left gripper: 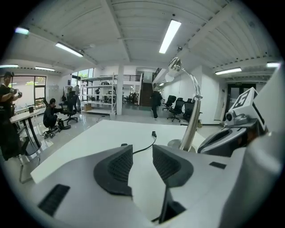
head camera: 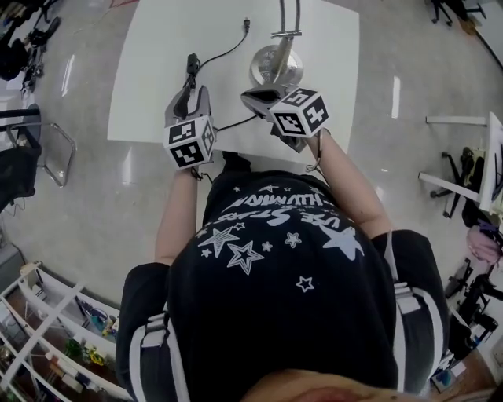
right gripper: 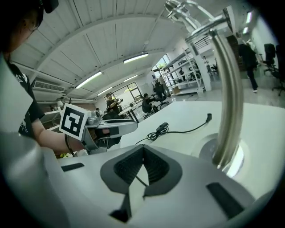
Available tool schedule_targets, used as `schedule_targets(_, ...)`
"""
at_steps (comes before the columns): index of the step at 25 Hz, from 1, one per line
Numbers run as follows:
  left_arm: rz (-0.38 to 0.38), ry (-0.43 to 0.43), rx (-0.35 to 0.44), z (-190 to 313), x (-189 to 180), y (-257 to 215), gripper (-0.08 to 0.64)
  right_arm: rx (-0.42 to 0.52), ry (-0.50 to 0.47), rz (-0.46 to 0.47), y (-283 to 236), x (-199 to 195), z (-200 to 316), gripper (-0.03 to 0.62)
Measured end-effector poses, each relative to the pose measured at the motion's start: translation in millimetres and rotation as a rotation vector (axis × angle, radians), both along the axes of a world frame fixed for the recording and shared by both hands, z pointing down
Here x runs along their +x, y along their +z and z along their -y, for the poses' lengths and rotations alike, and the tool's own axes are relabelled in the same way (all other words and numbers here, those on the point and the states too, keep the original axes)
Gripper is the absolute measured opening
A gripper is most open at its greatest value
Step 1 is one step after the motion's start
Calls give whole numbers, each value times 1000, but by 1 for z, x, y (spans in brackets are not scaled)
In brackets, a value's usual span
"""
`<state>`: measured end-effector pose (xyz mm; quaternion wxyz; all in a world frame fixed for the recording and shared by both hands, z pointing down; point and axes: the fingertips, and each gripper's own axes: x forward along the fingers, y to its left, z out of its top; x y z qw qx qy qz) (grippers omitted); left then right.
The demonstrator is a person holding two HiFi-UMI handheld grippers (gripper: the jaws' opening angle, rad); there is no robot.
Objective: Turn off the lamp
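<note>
The black inline cord switch [head camera: 192, 63] is lying just up-frame of the nearer left hand-held gripper [head camera: 192, 90]; its jaws are gaping apart, empty. The right hand-held gripper [head camera: 250, 96] is hovering with jaws together.

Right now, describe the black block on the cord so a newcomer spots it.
On the white table, a black cord lies left of the round lamp base. The block sits on it, toward the table's left edge. Only it is thick and oblong; the far end is a small plug.
</note>
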<state>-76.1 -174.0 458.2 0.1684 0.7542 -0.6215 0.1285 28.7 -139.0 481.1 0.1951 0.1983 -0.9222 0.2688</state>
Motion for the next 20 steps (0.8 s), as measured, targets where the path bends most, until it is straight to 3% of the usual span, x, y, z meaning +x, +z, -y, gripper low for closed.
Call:
schedule_targets(7,-37,-42,101,-47,53,-33,129,49,-29,87,-22,47,-33,6)
schedule_targets(12,-43,-76,153,-80,83,-52,129,71,-81,90,-28,70,-60,6)
schedule_targets(17,-61,-102,174,-108,111,-61,129,118,-183,107,-33,91,-96,6)
schedule_targets(20,-59,-113,173,-125,123,-65,129,150,-196,123,-36,103,-109,6)
